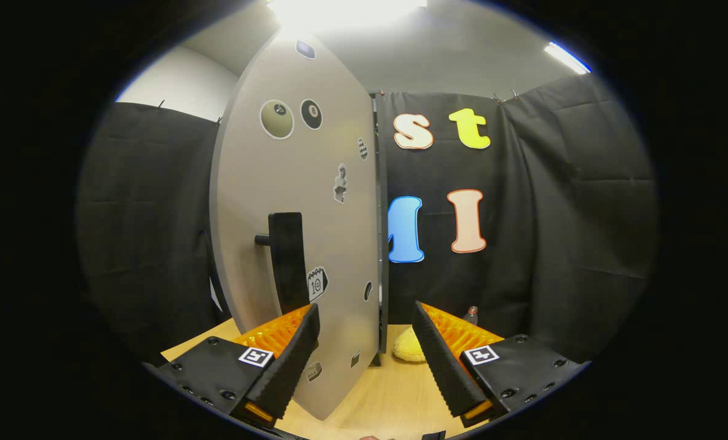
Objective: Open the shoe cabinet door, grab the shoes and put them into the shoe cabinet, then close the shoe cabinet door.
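The shoe cabinet door, pale grey with several stickers on it, stands swung out toward me, its free edge between my fingers. Its dark vertical handle sticks out from the door face just above my left finger. My gripper is open, its fingers spread wide with the door's lower edge reaching between them, neither finger pressing on it. A yellow shoe lies on the wooden tabletop past the door's hinged edge, just ahead of my right finger. The cabinet's inside is hidden behind the door.
A small bottle stands at the back of the table near the black cloth wall. The cabinet's dark side edge runs vertically along the door's far edge. Cloth walls close in on both sides.
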The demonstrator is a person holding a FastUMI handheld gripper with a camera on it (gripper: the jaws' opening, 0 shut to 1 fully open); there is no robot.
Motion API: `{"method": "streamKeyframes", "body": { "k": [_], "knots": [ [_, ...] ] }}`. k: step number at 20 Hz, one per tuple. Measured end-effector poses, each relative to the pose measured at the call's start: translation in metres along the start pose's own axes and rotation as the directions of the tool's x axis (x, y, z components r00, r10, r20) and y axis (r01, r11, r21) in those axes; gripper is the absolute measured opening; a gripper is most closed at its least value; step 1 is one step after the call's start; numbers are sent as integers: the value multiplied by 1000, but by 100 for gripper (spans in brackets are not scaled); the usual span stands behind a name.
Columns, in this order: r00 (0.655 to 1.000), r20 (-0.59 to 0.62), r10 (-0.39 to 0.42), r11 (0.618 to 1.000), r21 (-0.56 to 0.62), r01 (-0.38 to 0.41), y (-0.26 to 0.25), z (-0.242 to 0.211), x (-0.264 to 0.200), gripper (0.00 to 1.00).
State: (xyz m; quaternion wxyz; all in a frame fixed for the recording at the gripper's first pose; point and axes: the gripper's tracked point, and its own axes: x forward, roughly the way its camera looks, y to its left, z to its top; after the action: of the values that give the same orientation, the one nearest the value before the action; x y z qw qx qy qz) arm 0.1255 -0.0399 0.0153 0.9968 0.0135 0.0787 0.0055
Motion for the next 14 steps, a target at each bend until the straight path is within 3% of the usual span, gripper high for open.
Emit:
{"method": "streamKeyframes", "body": {
  "k": [9, 14],
  "knots": [
    [997, -11, 76, 996, -48, -77, 106, 1, 36, 98],
    [999, 3, 53, 998, -25, -53, 122, 10, 34, 98]
  ]
}}
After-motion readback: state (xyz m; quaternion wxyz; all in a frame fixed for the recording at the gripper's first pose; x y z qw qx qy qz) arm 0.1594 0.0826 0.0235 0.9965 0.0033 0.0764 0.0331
